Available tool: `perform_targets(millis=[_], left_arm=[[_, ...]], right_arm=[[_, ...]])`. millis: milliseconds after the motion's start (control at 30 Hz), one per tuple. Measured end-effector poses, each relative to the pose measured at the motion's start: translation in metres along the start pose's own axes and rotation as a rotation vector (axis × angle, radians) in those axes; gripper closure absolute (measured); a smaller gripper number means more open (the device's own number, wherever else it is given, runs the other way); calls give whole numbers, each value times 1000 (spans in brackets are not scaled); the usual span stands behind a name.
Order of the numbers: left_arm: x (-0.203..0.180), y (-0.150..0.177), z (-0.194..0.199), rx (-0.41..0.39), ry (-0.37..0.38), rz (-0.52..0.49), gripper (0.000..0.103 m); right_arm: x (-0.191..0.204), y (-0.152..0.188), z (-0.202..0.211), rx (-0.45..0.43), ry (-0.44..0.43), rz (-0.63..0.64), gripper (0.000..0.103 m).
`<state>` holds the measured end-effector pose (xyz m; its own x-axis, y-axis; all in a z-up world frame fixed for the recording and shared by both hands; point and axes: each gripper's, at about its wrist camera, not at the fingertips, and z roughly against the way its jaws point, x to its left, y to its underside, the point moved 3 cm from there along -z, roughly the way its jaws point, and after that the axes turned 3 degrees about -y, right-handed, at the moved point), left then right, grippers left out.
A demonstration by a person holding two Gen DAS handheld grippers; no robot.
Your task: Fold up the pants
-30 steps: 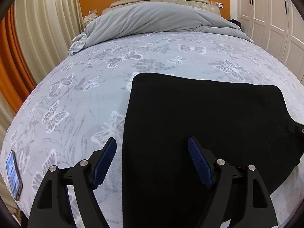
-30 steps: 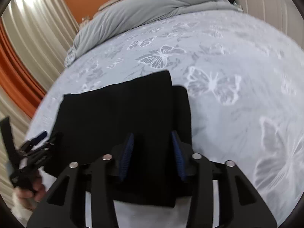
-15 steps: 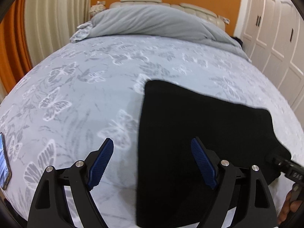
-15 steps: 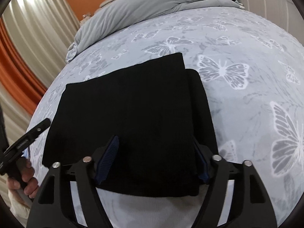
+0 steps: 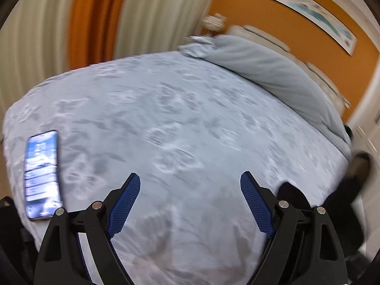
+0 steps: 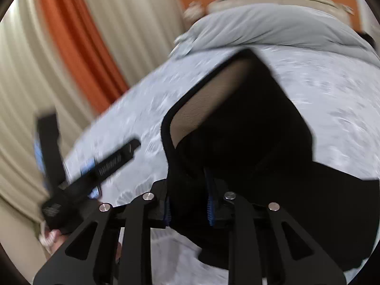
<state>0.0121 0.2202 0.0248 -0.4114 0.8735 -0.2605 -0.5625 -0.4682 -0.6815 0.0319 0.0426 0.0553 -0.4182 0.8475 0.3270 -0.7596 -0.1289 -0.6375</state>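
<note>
The black pants [image 6: 261,128] are bunched and lifted off the butterfly-print bed in the right wrist view, with a tan inner lining showing near the top. My right gripper [image 6: 190,201] is shut on the pants' near edge. In the left wrist view only a dark bit of the pants [image 5: 342,213] shows at the right edge. My left gripper [image 5: 190,204] is open and empty over bare bedspread; it also appears at the left of the right wrist view [image 6: 95,166].
A phone [image 5: 42,173] with its screen lit lies near the bed's left edge. A grey duvet [image 5: 273,71] is heaped at the head of the bed. Cream and orange curtains [image 5: 95,19] hang beyond the left side.
My right gripper has closed on the pants and raised them, so the folded stack has bunched up. My left gripper has swung left, away from the pants, still open. Both views are blurred.
</note>
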Motion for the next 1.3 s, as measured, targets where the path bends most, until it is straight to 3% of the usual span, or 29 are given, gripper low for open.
perform_targets(millis=[100,167,300,367,433,500,533,567,633,667,700,733,800,933,1000,1033,1067,1100,1133,1233,1300], left_arm=[[18,-8,3,-26,-39,30,19],[19,-10,4,-38,-42,24,19],[5,-8,8,-51,-6,-33,19],[-8,-1,11,-44,33,-75,19],[-24,9,12,-14,101,-112,19],[-45,25,11,37,186,-164,19],[-54,32,11,59,214,-182,18],[-65,42,10,97,261,-201,18],[-79,59,10,145,309,-219,18],[-86,68,10,164,325,-235,17],[-90,75,9,175,330,-250,17],[-96,82,8,187,330,-266,17],[-103,90,3,208,323,-282,17],[-111,107,-8,251,286,-310,17],[-115,110,-9,223,256,-343,17],[-118,111,-8,200,235,-363,17],[-120,111,-9,178,219,-380,17],[-122,112,-7,157,202,-402,17],[-125,112,-7,140,191,-424,17],[-131,113,-8,114,170,-469,17],[-135,116,-8,118,174,-496,17]], right_arm=[[8,4,-21,41,8,25,85],[-2,-2,-6,16,25,26,86],[-67,-8,99,-150,115,-61,87],[-111,8,153,-212,164,-157,87],[-168,47,195,-259,267,-275,84],[-231,98,199,-167,408,-398,66],[-253,117,197,-119,455,-453,67],[-272,139,201,-109,466,-529,67],[-278,151,208,-160,396,-578,66],[-277,149,208,-172,380,-571,62],[-273,145,205,-173,369,-548,39],[-273,140,203,-175,350,-521,23],[-267,122,183,-147,287,-441,23],[-265,115,146,-71,260,-380,24],[-260,117,127,-50,246,-373,24],[-259,119,119,-46,283,-354,26],[-257,119,114,-44,293,-328,39],[-255,119,117,-60,266,-328,61],[-254,116,121,-76,231,-334,75],[-239,108,148,-145,249,-284,76],[-250,117,142,-121,233,-314,74]])
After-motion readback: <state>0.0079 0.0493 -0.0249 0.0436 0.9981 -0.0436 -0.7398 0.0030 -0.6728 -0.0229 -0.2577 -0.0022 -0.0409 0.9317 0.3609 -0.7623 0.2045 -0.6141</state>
